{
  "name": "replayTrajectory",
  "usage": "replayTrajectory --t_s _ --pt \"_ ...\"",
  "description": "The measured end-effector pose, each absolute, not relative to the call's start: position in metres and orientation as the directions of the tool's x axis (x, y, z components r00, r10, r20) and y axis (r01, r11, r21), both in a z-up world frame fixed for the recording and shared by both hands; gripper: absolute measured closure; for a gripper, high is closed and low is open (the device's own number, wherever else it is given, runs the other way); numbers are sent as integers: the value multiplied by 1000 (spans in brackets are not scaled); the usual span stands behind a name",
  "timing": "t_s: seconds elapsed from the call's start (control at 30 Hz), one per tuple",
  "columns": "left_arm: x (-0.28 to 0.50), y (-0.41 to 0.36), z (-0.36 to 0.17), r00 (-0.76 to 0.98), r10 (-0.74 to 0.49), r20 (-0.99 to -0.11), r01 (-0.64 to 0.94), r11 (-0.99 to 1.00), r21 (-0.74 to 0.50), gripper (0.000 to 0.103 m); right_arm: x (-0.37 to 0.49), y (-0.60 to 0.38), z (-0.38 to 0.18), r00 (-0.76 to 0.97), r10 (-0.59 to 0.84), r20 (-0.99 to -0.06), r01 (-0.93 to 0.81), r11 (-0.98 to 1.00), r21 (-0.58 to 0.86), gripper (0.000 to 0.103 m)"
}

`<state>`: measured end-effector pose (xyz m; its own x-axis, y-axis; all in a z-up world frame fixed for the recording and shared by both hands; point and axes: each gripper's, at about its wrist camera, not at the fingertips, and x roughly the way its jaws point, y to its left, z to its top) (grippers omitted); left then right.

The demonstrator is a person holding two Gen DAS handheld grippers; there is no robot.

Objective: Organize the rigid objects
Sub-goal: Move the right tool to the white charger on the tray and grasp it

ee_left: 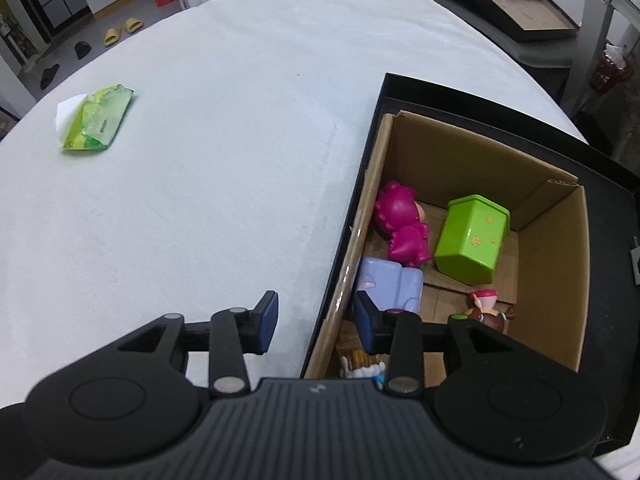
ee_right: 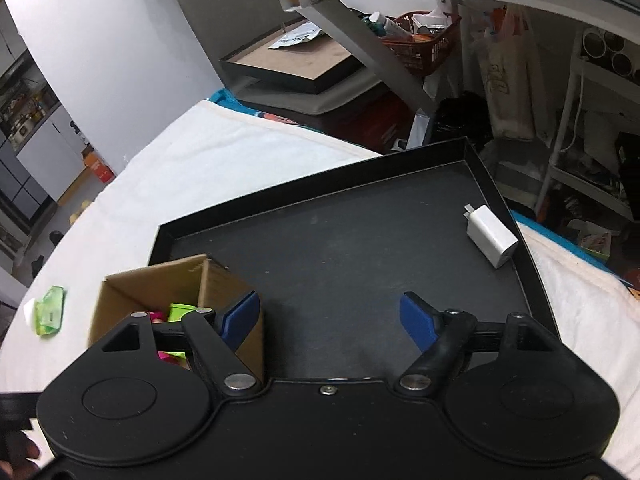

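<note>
White tablecloth (ee_left: 200, 160) beneath both down-tilted claws.

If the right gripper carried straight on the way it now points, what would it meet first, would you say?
Most likely the bare floor of the black tray: the open right gripper holds nothing and points down at it. The white charger lies off to the right.

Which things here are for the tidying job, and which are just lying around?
For the job: brown cardboard box, pink toy figure, green plastic house-shaped box, white charger plug, black tray.
Lying about: green tissue packet, yellow slippers.
</note>
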<state>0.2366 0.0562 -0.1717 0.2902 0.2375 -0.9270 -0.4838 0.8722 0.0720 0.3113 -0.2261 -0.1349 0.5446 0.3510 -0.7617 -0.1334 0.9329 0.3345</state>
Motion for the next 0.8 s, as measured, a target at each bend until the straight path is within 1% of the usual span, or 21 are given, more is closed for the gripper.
replayTrajectory --t_s 0.03,0.1,0.17,0.33,0.43,0.5,0.57,0.67,0.8 --pt "238 56 -172 288 243 -926 -485 871 78 63 312 -228 -137 552 341 -761 -128 936 327 26" --pt "241 55 -174 279 257 -925 -486 869 95 63 316 -231 -143 572 299 -764 -97 949 299 21" --pt "244 54 -176 272 265 -925 -486 867 106 63 317 -232 -147 600 242 -762 -71 965 251 21" --pt "251 50 -180 254 296 -921 -490 860 142 63 329 -229 -155 643 138 -753 -87 990 108 22" --pt "254 47 -183 242 312 -919 -489 857 163 63 339 -227 -162 657 83 -749 -93 995 29 25" --pt "257 44 -184 235 326 -916 -485 855 180 63 347 -228 -167 657 60 -751 -89 996 1 28" --pt "259 42 -184 233 340 -911 -482 854 196 63 355 -229 -171 660 41 -750 -87 996 -22 28" --pt "264 38 -183 229 349 -909 -474 855 209 63 366 -232 -180 645 29 -764 -90 995 -39 32" --pt "270 32 -184 222 371 -902 -463 854 237 63 374 -235 -189 631 14 -776 -83 995 -49 33"
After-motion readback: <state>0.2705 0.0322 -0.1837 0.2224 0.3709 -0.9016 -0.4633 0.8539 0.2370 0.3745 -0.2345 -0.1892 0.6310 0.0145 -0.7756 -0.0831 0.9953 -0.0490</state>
